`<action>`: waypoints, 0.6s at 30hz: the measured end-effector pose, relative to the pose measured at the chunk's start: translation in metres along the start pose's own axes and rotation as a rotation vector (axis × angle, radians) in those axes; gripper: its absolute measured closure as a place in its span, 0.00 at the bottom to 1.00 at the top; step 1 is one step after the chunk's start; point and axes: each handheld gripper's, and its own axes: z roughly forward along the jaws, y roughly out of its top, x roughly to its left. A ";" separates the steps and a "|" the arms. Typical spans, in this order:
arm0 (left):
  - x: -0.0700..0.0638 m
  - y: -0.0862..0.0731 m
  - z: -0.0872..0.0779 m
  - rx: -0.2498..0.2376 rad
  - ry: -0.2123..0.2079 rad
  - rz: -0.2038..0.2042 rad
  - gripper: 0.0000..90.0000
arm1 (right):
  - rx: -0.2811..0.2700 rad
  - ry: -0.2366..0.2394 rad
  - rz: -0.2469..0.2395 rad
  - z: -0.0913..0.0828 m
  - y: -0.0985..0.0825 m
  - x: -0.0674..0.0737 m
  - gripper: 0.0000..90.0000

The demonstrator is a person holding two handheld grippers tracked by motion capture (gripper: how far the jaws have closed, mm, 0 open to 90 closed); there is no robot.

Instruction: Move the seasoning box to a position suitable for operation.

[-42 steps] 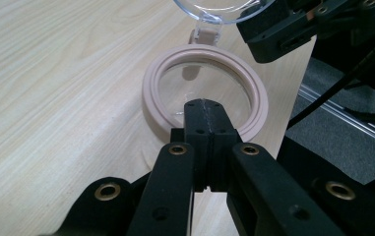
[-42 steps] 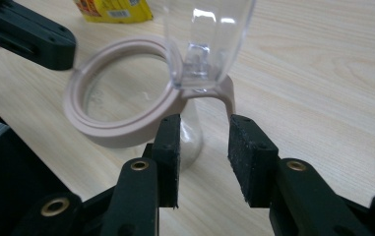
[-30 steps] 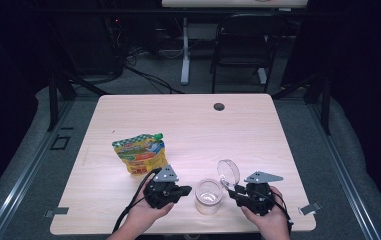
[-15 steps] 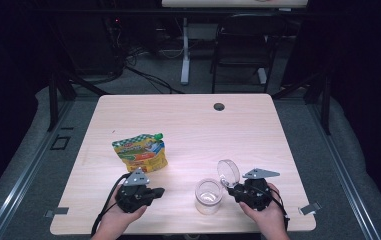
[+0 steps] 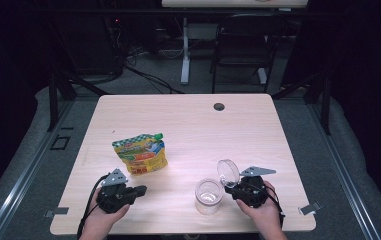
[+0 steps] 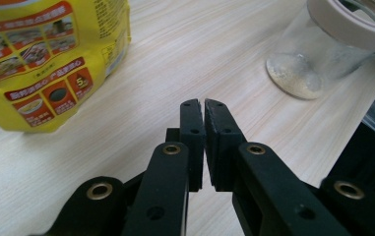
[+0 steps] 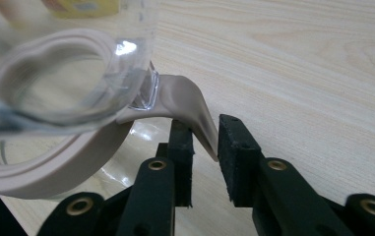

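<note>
Jar [image 5: 209, 195] with hinged clear lid [image 5: 227, 172] up, near worktop [image 5: 188, 130] front edge, right tongs [image 7: 205, 142] just closing around lid's beige tab [image 7: 195, 110], left tongs [image 6: 204, 142] nearly together, empty, just beside yellow pouch [image 5: 139, 155]

One clear jar [image 5: 209, 195] is standing on the surface [image 5: 188, 125], its one hinged lid [image 5: 227, 172] tilting open beside it. One yellow pouch [image 5: 139, 155] is lying left of the jar. Two hand-held grippers are flanking the jar: left hand-held gripper [image 5: 137, 190], right hand-held gripper [image 5: 230, 189].
</note>
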 end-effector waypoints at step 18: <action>0.016 -0.007 -0.006 -0.009 0.046 -0.057 0.96 | -0.023 -0.007 0.000 0.004 0.005 -0.007 0.90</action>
